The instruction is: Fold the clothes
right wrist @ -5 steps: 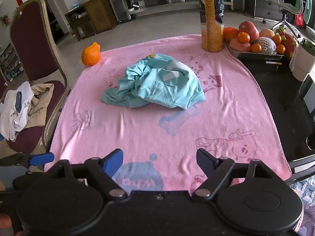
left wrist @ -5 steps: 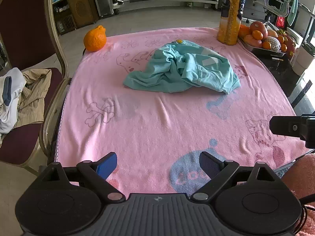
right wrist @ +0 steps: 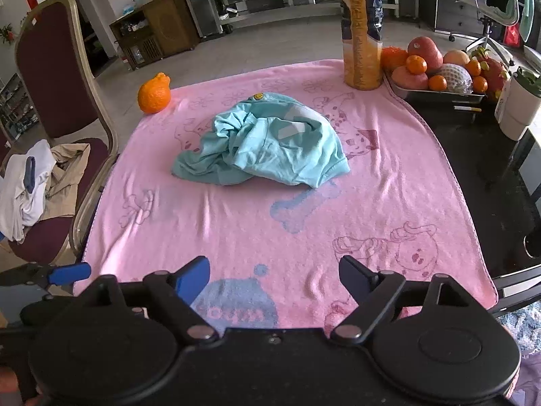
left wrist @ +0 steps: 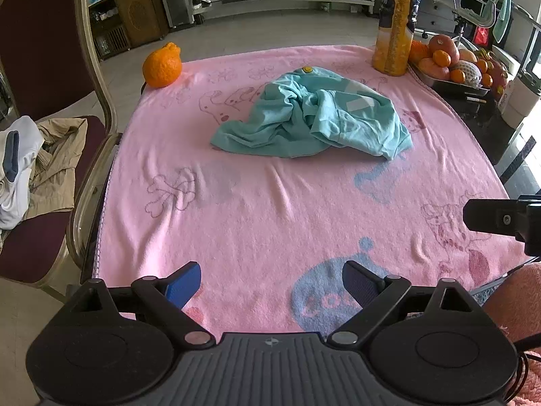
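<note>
1. Garment: teal shirt, one piece, crumpled in a loose heap near the middle of the pink towel that covers the table. A small yellow badge shows at its far edge and a pale patch on top. No crease or fold line is visible; sleeves and hem are bunched together.

2. Left gripper: jaws spread wide, nothing between them, hanging over the near edge of the towel and well apart from the shirt.

3. Right gripper: jaws likewise parted and empty, over the near edge of the towel, beside the left one, whose blue finger shows at the left of the right wrist view.

4. Surroundings: orange fruit at the far left corner of the towel; juice bottle at the far right corner; fruit tray just beside the bottle, off the towel; chair at left with more clothes heaped on its seat.

5. Progress, by judgement: folding not begun. The shirt has yet to be reached, spread flat and folded; the chair pile likely waits after it.

6. Change against the frame a moment earlier: practically none. Shirt, fruit and bottle lie as they did, and both grippers sit at almost the same spot with the same spread.
</note>
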Motion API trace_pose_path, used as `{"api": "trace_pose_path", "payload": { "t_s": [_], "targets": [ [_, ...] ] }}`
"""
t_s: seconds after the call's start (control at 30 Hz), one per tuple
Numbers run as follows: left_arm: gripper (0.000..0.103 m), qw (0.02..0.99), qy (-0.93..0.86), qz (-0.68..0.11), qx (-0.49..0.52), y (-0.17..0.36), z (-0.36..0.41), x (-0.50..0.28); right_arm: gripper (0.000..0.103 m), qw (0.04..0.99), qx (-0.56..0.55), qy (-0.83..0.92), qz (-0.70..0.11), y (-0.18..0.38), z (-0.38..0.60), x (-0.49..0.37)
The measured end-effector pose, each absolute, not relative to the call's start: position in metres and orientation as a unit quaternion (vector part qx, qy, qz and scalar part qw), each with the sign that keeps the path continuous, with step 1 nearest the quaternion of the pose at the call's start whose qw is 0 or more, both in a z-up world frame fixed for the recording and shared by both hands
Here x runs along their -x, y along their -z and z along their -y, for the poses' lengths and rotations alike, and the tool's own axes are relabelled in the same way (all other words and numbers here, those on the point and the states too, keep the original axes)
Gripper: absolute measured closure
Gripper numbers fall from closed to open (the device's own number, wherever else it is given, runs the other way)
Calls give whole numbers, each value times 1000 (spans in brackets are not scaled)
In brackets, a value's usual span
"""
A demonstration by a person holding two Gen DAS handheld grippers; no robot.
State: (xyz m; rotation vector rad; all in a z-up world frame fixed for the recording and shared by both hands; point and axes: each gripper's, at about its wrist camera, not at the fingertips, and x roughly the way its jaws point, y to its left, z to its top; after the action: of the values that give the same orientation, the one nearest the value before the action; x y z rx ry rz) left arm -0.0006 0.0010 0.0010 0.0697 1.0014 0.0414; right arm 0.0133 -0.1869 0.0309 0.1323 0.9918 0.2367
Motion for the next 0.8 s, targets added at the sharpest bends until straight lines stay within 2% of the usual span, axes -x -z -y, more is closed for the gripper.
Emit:
{"api": "trace_pose_path", "payload": {
  "t_s": [0.8],
  "targets": [
    [11,873,-23,-486,-32,3,-1,1,18,869,-58,-109,-479,-30,187,-12]
  ]
}}
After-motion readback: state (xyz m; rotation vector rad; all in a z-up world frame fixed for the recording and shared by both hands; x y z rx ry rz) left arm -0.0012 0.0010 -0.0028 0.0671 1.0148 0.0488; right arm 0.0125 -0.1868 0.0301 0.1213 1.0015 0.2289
